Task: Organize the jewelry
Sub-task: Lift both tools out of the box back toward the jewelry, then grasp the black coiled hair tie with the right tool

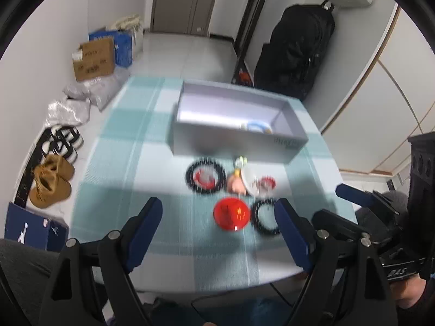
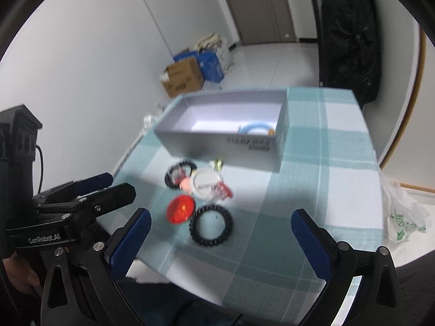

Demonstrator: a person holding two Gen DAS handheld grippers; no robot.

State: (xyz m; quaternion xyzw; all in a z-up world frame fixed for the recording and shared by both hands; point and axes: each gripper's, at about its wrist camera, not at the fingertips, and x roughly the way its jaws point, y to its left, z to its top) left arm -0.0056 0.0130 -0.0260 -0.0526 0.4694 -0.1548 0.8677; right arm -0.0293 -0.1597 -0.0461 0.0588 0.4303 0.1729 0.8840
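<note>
A grey open box (image 1: 236,135) (image 2: 217,141) stands at the far side of the table, with a light blue bangle (image 1: 257,127) (image 2: 257,129) inside at its right end. In front of it lie a black spiky ring (image 1: 205,175) (image 2: 180,172), a red disc (image 1: 231,214) (image 2: 180,209), a second black spiky ring (image 1: 265,217) (image 2: 211,225), a white round piece (image 1: 251,180) (image 2: 204,183) and small pink and red pieces. My left gripper (image 1: 217,214) is open and empty above the near items. My right gripper (image 2: 221,224) is open and empty, also above them.
The table has a teal and white checked cloth (image 1: 130,146) (image 2: 320,179). Shoes (image 1: 51,182), bags and cardboard boxes (image 1: 93,59) sit on the floor at the left. A black backpack (image 1: 293,49) hangs behind the table. A plastic bag (image 2: 405,214) lies at the right.
</note>
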